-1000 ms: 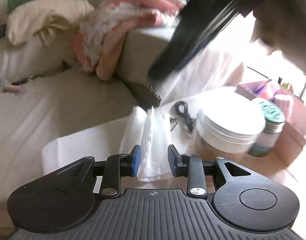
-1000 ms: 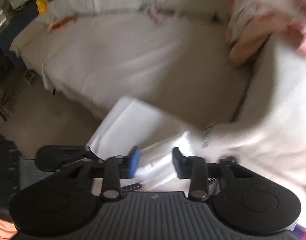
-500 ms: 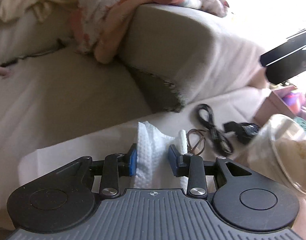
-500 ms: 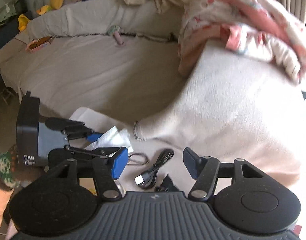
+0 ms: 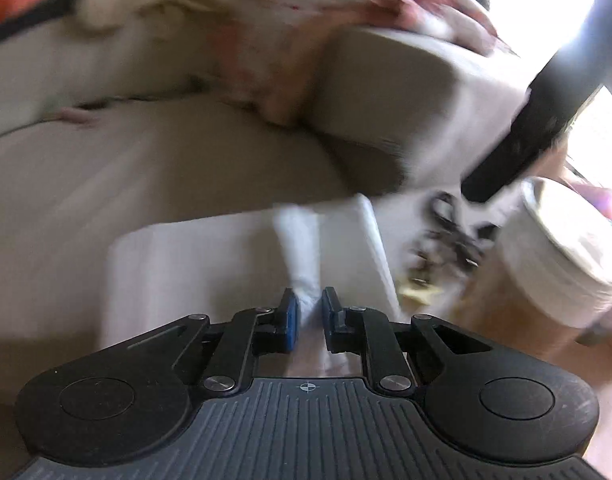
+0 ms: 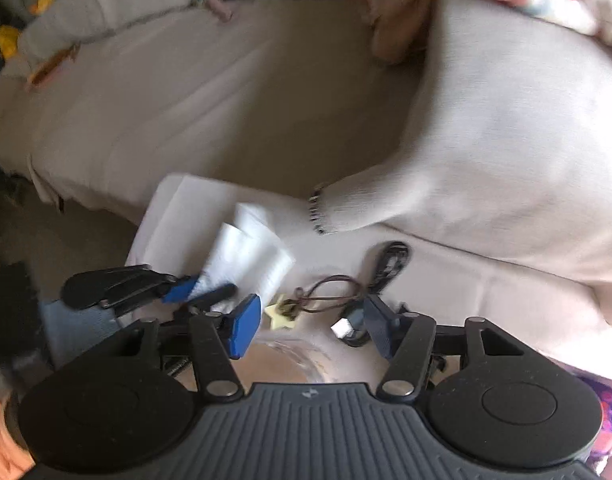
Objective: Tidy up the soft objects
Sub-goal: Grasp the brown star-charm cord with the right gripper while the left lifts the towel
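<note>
The left gripper (image 5: 307, 314) has just been closing and now pinches a folded white tissue (image 5: 302, 248) at centre frame, over a white sheet (image 6: 178, 216). The right gripper (image 6: 311, 326) stands spread, empty, above a black cable (image 6: 385, 264).

From my left wrist view, motion smeared the heaped clothes (image 5: 266, 40) and cable tangle (image 5: 445, 240), and the frame's edge cut off the lidded jar (image 5: 565, 256).
</note>
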The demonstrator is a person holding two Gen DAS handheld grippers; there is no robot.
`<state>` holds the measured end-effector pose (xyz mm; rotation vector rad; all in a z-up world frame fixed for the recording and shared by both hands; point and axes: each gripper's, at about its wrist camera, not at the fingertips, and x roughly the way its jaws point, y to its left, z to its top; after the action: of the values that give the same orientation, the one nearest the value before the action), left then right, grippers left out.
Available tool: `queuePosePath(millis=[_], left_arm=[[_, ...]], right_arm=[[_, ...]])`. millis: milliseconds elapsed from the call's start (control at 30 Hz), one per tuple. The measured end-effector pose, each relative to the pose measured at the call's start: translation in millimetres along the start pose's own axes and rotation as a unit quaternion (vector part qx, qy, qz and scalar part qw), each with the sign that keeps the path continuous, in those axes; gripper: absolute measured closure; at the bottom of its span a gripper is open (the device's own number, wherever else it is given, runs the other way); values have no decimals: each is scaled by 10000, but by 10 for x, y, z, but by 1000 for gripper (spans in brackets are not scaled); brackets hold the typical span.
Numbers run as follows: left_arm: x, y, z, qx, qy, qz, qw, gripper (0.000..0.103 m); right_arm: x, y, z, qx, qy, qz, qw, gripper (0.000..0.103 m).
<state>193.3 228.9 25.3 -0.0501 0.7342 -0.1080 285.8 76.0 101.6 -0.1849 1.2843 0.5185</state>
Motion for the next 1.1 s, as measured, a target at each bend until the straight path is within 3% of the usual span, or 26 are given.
queuePosePath(millis=[133, 267, 367, 500, 600, 800, 967, 1100], left_arm=[[-19, 105, -111, -448, -271, -179, 9985, 87], [-27, 226, -144, -797, -342, -442, 9952, 87], [-25, 258, -172, -886, -362, -512, 9941, 87], [-22, 247, -172, -824, -364, -492, 9947, 87], [-27, 248, -183, -842, -364, -501, 9945, 87], [-25, 201, -174, -695, -345, -431, 9961, 87], [-2, 96, -114, -352, -210, -262, 9988, 86], [94, 45, 141, -199, 442, -207, 9986, 86]], right_arm=[[321, 164, 130, 44, 526, -224, 9984, 53], [559, 319, 220, -181, 927, -605, 9937, 54], [725, 364, 267, -222, 1228, -890, 9882, 54], [837, 390, 298, -217, 1321, -1017, 9858, 56], [791, 422, 266, -253, 1205, -797, 9892, 84], [301, 409, 185, -304, 473, -289, 9980, 84], [-250, 369, 75, -412, -170, -110, 9989, 84], [-551, 283, -77, -478, -652, 21, 9967, 84]])
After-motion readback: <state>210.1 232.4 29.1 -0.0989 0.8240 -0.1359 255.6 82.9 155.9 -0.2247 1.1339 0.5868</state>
